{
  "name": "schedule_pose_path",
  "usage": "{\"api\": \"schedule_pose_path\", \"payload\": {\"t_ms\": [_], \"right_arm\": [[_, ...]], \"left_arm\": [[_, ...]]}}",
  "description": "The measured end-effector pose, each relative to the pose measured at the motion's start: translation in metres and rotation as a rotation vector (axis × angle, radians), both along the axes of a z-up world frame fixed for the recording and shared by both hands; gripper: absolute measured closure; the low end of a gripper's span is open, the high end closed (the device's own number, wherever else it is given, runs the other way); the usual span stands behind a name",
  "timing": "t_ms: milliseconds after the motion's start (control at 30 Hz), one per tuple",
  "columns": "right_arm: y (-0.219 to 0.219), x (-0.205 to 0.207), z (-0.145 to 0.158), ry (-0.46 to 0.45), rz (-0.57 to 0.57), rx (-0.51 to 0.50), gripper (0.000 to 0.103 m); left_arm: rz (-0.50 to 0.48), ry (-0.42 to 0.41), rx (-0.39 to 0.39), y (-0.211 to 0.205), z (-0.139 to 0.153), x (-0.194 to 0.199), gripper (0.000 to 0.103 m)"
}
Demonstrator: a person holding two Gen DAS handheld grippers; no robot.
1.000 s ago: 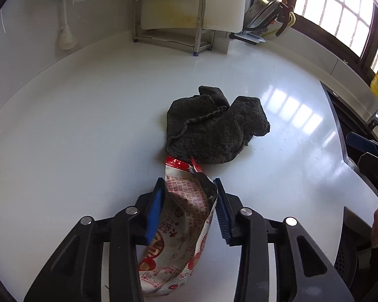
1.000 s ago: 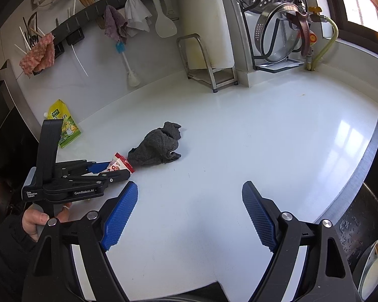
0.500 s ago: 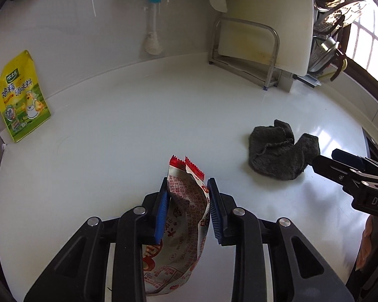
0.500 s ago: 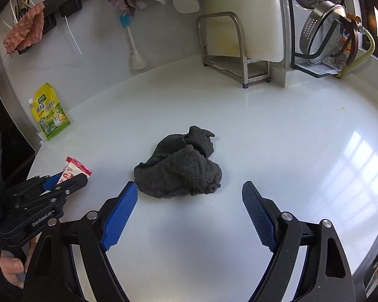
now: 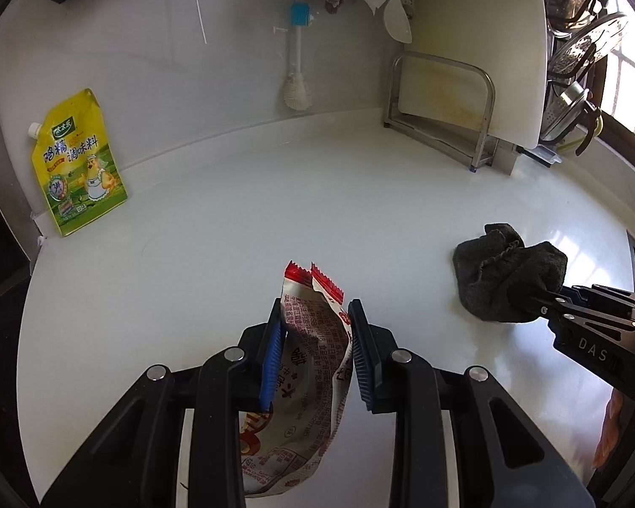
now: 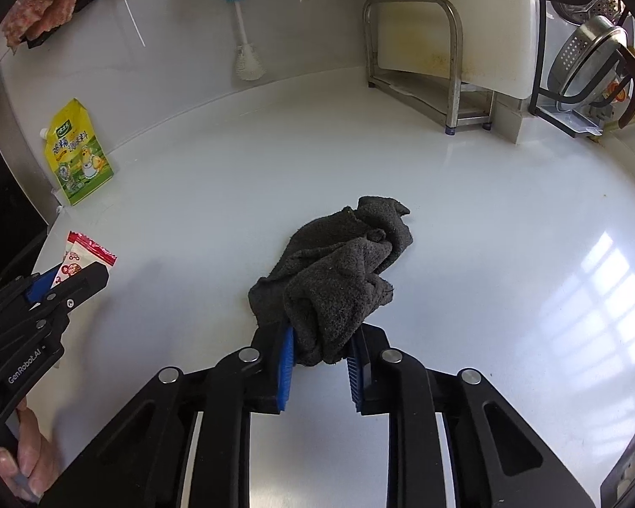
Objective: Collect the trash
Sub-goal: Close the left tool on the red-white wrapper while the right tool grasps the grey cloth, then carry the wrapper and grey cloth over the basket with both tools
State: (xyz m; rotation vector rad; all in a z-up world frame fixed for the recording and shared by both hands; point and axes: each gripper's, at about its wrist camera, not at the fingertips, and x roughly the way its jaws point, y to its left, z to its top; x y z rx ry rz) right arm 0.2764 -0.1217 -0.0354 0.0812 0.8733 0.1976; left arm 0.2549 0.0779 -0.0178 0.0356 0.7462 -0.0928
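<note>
Left gripper clamped on crinkled foil wrapper, red serrated top edge, held above counter. Right gripper, jaws just closed, pinching near edge of dark terry cloth, one crumpled heap resting mid-counter. Glossy white counter reflects window panes. One yellow spouted pouch leans against white backsplash at left. One bottle brush hangs on wall. Steel rack holds white board. Metal strainers hang at right near window.
</note>
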Motion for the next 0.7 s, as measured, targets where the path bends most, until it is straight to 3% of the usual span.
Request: {"api": "schedule_pose_path", "payload": {"t_ms": [233,367,700], "right_arm": [[-0.029,-0.113,0.039,-0.092,-0.02,0.061,0.084],[-0.047,-0.187,0.049,-0.106,-0.053,0.082,0.084],[-0.08,-0.321,0.023,-0.059,-0.126,0.07,0.084]], "left_arm": [[-0.007,0.004,-0.019,-0.016,0.016,-0.08,0.073],[-0.059,0.001,-0.044,-0.042,0.028,-0.134,0.073],[-0.202,0.052,-0.058,-0.107,0.018,-0.235,0.073]]}}
